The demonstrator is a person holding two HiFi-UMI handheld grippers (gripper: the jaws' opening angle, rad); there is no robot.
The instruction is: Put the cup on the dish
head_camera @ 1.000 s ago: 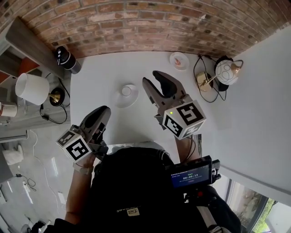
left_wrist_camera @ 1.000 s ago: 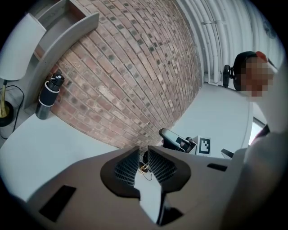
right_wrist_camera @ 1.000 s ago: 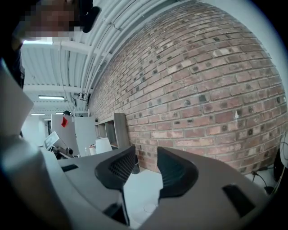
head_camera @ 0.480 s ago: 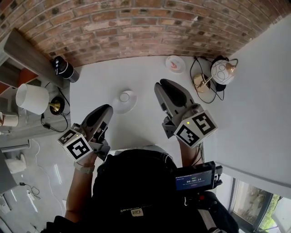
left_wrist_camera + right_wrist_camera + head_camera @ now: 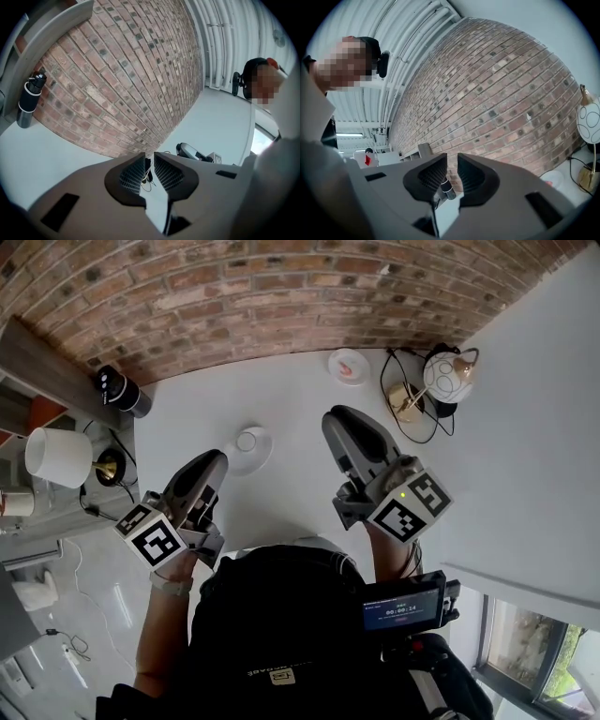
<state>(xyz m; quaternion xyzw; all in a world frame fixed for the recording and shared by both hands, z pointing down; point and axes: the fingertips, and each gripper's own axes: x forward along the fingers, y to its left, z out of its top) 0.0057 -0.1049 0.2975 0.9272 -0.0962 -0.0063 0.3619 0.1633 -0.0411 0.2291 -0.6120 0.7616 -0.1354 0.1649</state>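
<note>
A small white cup [image 5: 247, 440] stands upright on a white dish [image 5: 263, 455] in the middle of the white table [image 5: 291, 493]. My left gripper [image 5: 214, 461] [image 5: 150, 161] hovers just left of the dish and nearer to me, jaws together, nothing between them. My right gripper [image 5: 339, 418] [image 5: 452, 168] is to the right of the dish, apart from it. Its jaws have just been closing and are shut with nothing between them. Neither gripper view shows the cup or the dish.
A second small dish [image 5: 349, 366] [image 5: 553, 177] with something pink lies by the brick wall. A globe lamp [image 5: 448, 376] [image 5: 588, 123] with a gold base [image 5: 405, 401] and cable stands at the back right. A black bottle [image 5: 120, 390] [image 5: 28, 101] stands back left, a white lampshade [image 5: 58, 456] off the table's left edge.
The right gripper's jaws went from open to shut, empty, and it rolled and drew back toward me. The left gripper shifted slightly. The cup stays on the dish.
</note>
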